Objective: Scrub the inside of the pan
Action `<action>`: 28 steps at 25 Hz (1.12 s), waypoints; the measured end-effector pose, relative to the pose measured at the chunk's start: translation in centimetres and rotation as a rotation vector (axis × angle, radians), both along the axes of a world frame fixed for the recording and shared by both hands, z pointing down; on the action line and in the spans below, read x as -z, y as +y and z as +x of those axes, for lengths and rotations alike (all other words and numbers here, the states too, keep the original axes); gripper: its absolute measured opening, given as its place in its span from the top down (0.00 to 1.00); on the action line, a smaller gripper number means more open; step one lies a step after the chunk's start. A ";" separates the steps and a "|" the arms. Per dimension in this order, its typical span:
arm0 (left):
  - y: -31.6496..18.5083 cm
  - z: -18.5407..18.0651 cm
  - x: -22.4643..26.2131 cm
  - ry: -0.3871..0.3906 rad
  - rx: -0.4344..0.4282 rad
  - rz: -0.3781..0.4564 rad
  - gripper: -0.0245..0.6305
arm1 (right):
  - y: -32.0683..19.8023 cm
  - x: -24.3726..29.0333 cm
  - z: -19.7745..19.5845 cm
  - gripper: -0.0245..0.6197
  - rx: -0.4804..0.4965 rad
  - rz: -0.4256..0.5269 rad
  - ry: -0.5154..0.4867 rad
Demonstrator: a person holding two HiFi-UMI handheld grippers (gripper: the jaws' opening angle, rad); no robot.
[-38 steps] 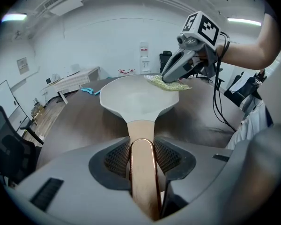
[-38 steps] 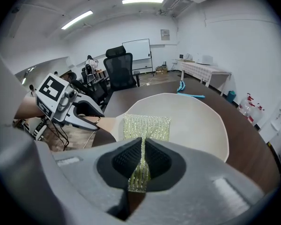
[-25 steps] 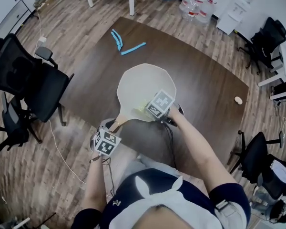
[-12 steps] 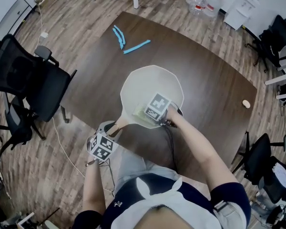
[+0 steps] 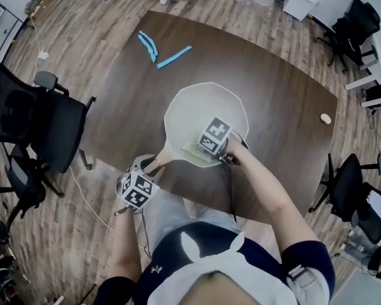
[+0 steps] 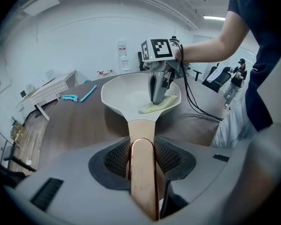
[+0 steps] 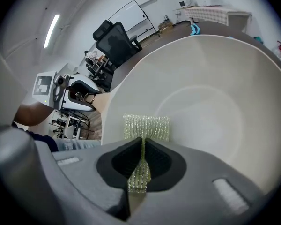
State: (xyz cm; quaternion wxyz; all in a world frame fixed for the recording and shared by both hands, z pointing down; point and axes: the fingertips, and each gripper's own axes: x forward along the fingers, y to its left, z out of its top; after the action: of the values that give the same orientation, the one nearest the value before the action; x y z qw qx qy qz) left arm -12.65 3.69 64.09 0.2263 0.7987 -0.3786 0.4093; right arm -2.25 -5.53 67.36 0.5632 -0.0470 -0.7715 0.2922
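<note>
Over table [image 5: 286, 88], left tongs [image 6: 141, 146] still grip pan handle [image 5: 164, 156]; right tongs' [image 7: 141, 146] pinched scourer [image 7: 146, 127] shifted.

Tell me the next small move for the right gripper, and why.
Probably sweep the right gripper, shut on the scrubbing pad, across the pan toward its far side: the pad lies by the near wall, and the left gripper clamps the handle.

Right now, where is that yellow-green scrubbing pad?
In the right gripper view, the scrubbing pad is pinched in the right tongs, resting inside the pan at the edge nearest the person.
</note>
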 end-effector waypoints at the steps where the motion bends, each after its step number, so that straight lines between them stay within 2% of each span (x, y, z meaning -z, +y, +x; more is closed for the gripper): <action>1: -0.1 -0.1 0.0 0.004 -0.009 -0.001 0.72 | 0.2 0.0 0.0 0.93 -0.011 -0.009 0.004; 8: -0.5 -0.5 -0.1 0.013 -0.051 -0.010 0.72 | 1.4 -0.6 0.1 0.93 -0.077 -0.077 0.016; 13: -0.7 -0.5 0.0 0.015 -0.071 -0.012 0.72 | 1.8 -0.8 0.0 0.93 -0.086 -0.082 0.020; 20: -0.6 -0.7 0.1 0.013 -0.088 -0.018 0.72 | 2.3 -0.3 -1.4 0.92 -0.136 -0.158 -0.033; 28: -1.0 -0.4 0.2 0.008 -0.097 -0.020 0.72 | 2.0 0.5 -2.5 0.92 -0.190 -0.152 -0.082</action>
State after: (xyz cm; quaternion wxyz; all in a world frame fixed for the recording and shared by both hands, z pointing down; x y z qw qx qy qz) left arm -13.06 2.72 63.86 0.2157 0.8154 -0.3343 0.4206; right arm -4.77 -3.55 66.86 0.4957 -0.0283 -0.7705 0.3997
